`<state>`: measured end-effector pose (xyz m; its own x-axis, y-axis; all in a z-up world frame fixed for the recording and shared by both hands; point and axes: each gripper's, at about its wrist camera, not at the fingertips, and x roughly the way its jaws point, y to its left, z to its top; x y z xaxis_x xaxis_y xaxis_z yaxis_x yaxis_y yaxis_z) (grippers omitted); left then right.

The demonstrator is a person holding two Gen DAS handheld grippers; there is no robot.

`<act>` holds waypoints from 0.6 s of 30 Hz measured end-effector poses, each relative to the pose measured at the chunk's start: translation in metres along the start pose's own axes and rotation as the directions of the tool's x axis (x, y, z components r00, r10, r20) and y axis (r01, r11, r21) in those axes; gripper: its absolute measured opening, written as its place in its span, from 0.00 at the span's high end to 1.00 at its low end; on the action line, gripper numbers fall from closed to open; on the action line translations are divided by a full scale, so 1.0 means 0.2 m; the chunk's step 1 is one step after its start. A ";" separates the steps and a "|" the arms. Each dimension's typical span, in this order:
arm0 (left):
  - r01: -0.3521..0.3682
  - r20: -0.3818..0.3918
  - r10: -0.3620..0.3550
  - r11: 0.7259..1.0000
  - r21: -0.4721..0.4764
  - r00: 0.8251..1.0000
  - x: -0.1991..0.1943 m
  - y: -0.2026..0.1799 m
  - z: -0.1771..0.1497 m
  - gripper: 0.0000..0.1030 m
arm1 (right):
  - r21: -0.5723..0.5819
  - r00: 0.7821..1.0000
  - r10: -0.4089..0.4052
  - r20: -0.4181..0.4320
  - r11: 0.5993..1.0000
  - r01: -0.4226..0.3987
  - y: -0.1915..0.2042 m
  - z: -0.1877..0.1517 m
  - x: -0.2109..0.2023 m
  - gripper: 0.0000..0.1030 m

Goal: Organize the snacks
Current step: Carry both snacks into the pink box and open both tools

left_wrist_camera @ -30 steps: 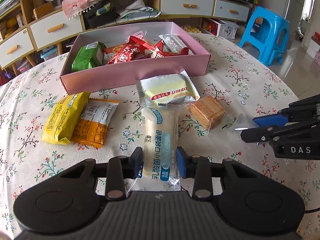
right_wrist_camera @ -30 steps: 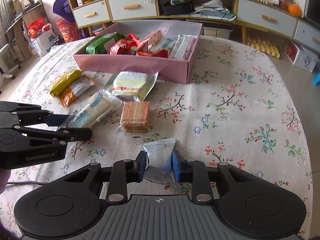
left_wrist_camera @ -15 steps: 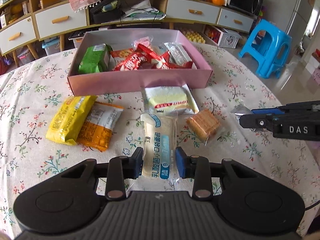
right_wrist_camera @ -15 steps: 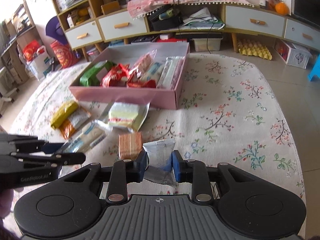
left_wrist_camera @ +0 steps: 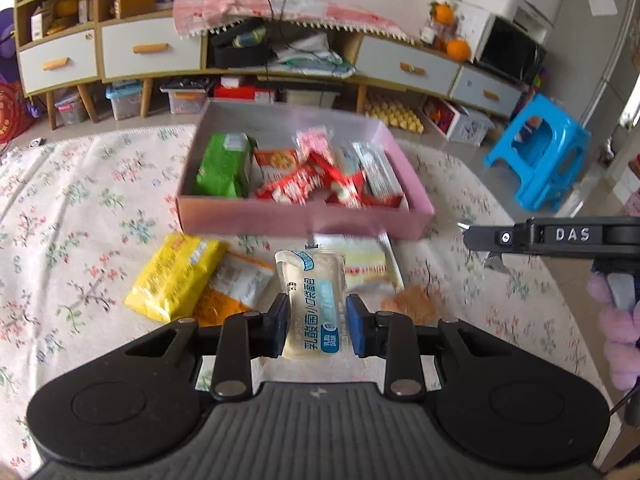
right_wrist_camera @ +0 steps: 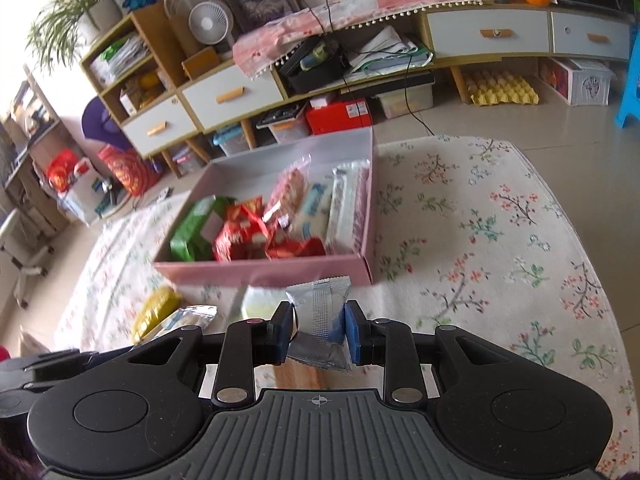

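My left gripper [left_wrist_camera: 316, 330] is shut on a long cream bread packet [left_wrist_camera: 313, 300] with blue print, held up off the floral tablecloth [left_wrist_camera: 80, 216]. My right gripper [right_wrist_camera: 317, 334] is shut on a small silver sachet [right_wrist_camera: 320, 320], also lifted. Beyond both stands the pink box [left_wrist_camera: 304, 218] [right_wrist_camera: 264, 272] holding a green pack [left_wrist_camera: 224, 168], red wrappers [left_wrist_camera: 304, 184] and white bars. On the cloth in front of the box lie a yellow pack [left_wrist_camera: 172, 276], an orange pack [left_wrist_camera: 232, 288], a pale yellow cake pack [left_wrist_camera: 368, 260] and a cracker stack [left_wrist_camera: 412, 304].
The right gripper's side shows at the right edge of the left wrist view, marked DAS [left_wrist_camera: 560, 236]. Behind the table runs a low cabinet [left_wrist_camera: 400, 64] with drawers and storage bins. A blue plastic stool [left_wrist_camera: 540, 152] stands on the floor at the right.
Both grippers have risen with their packets and rolled level. The bread packet has left the cloth, the left jaws have tightened on it, and the box looks nearer.
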<state>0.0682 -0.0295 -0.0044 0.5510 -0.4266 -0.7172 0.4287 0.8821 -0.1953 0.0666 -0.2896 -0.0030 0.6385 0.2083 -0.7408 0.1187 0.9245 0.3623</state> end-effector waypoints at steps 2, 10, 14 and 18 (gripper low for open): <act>0.007 0.024 -0.006 1.000 -0.019 1.000 -0.03 0.02 0.05 0.74 | 0.030 1.000 0.016 0.005 0.999 -0.016 0.00 0.04 0.01 0.75; 0.002 0.078 -0.002 1.000 0.000 0.997 0.03 0.08 0.26 0.74 | 0.163 0.993 0.115 -0.007 0.980 -0.112 0.02 0.19 0.17 0.74; -0.011 0.107 0.010 1.000 0.007 0.994 0.14 0.13 0.37 0.74 | 0.190 0.993 0.118 -0.003 0.975 -0.115 0.03 0.28 0.31 0.74; -0.047 0.130 0.044 0.999 0.027 0.991 0.26 0.16 0.46 0.73 | 0.235 0.990 0.143 -0.008 0.962 -0.137 0.04 0.36 0.46 0.73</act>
<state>0.1769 -0.0413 0.0124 0.6575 -0.4102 -0.6320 0.4211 0.8956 -0.1433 0.1812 -0.2863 -0.0269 0.6432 0.3408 -0.6857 0.2055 0.7858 0.5833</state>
